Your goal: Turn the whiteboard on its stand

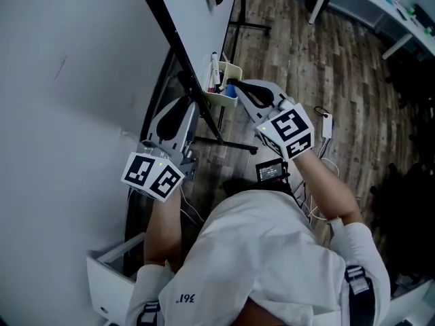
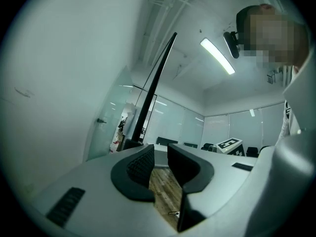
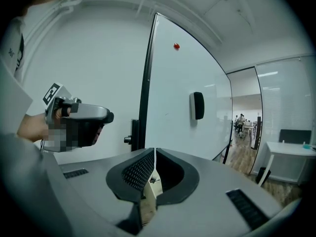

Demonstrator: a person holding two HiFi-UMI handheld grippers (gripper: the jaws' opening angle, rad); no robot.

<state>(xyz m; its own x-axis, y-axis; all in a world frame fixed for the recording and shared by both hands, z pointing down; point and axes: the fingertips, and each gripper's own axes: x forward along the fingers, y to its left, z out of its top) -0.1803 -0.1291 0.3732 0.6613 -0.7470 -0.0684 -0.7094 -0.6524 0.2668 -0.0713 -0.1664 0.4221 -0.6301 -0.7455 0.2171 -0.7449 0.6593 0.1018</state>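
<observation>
Up close, the left gripper [image 2: 160, 156] stands with its jaws apart and only floorboards showing between them, so it holds nothing. The right gripper [image 3: 154, 153] has its jaws drawn together to a thin slit. The cream tray [image 1: 219, 100] of markers [image 1: 215, 70] shows below them, but they do not appear to pinch it.

Just beyond both stands the whiteboard [image 3: 187, 73], upright and edge-on to the person. In the head view its black frame [image 3: 144, 83] runs between the two grippers. A black knob [image 3: 131, 138] sits on that frame edge, likely the pivot on the stand [image 1: 238, 146]. Further along the face hang an eraser [image 3: 198, 105] and a red magnet [image 3: 176, 46].

The panel looks stiff, broad and fairly light, and its face looks too smooth to grip. The frame edge, well away from the knob, seems the place to clamp and push.
</observation>
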